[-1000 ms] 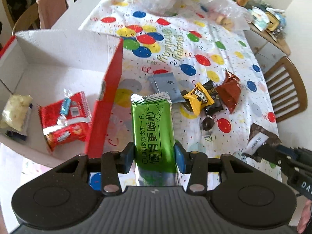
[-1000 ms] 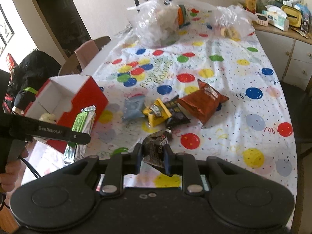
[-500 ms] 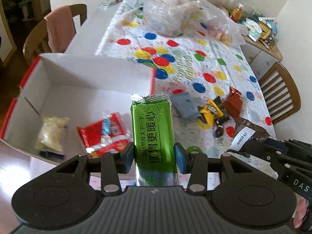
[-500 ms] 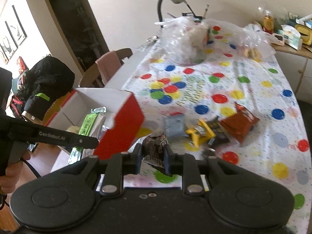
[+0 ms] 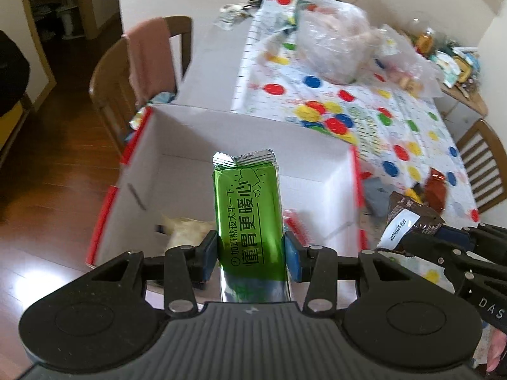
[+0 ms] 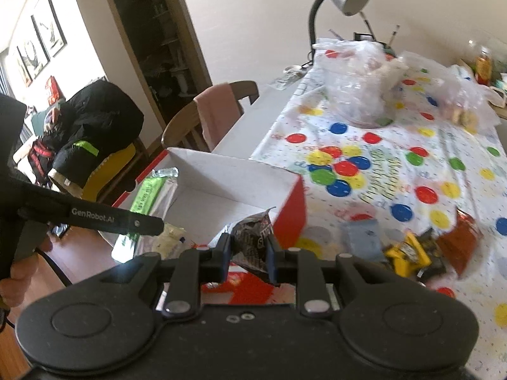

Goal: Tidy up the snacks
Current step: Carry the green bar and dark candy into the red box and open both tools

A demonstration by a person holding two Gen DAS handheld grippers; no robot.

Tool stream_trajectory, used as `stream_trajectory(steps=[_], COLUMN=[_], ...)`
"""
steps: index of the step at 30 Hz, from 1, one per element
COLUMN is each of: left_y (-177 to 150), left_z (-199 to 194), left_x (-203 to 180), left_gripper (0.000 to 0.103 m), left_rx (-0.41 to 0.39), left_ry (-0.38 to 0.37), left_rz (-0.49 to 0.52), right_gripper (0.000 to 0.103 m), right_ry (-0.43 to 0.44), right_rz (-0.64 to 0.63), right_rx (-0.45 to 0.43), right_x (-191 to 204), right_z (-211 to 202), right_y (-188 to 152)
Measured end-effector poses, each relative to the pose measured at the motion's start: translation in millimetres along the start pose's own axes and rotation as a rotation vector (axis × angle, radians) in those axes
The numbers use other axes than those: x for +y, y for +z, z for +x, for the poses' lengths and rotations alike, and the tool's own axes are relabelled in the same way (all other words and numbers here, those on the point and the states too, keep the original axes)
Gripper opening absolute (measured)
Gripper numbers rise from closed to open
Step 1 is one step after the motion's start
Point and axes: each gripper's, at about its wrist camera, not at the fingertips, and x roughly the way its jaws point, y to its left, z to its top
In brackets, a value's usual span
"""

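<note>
The left gripper [image 5: 252,253] is clamped on a green bar [image 5: 248,212], which stands upright between its pads over the open white box [image 5: 253,136]. The right gripper [image 6: 246,255] is closed on a crumpled dark packet [image 6: 252,237], held above the box's near right corner. Inside the box lie a pale pouch [image 5: 187,228] and a red pack [image 5: 296,226]. Right of the box, on the dotted cloth [image 6: 396,158], sit a grey sachet [image 6: 362,240], a yellow packet [image 6: 405,258] and a brown bag [image 6: 461,240].

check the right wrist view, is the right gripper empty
No, the right gripper is clamped on a crumpled dark snack wrapper that sits pinched between its two pads above the red and white box.
</note>
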Motion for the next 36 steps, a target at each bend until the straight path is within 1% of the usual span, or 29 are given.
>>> stream_trajectory(steps=[3, 8, 11, 14, 18, 28, 32, 34, 36], left_y=[6, 15, 20, 25, 29, 28, 27, 26, 25], left_z=[8, 25, 36, 47, 62, 90, 93, 93, 92], left_x=[18, 40, 50, 61, 67, 69, 67, 66, 66], left_gripper=[0.043, 0.043, 0.043, 0.043, 0.043, 0.043, 0.044, 0.044, 0.044], left_rx=[0.007, 0.028, 0.047, 0.071, 0.099, 0.178, 0.181, 0.179, 0.176], left_ry=[0.021, 0.056, 0.078, 0.094, 0.105, 0.109, 0.11, 0.115, 0.116], left_rz=[0.009, 0.024, 0.034, 0.019, 0.04, 0.06, 0.061, 0.06, 0.056], right_gripper=[0.021, 0.021, 0.021, 0.021, 0.021, 0.021, 0.022, 0.025, 0.026], right_ry=[-0.003, -0.007, -0.004, 0.004, 0.0, 0.02, 0.02, 0.019, 0.021], right_rz=[-0.023, -0.032, -0.03, -0.027, -0.037, -0.073, -0.083, -0.08, -0.076], right_rx=[0.023, 0.07, 0.103, 0.139, 0.178, 0.232, 0.251, 0.256, 0.259], right_x=[15, 30, 36, 39, 45, 60, 62, 63, 63], right_z=[19, 54, 75, 94, 117, 138, 143, 144, 144], right_y=[5, 9, 7, 6, 5, 1, -3, -4, -5])
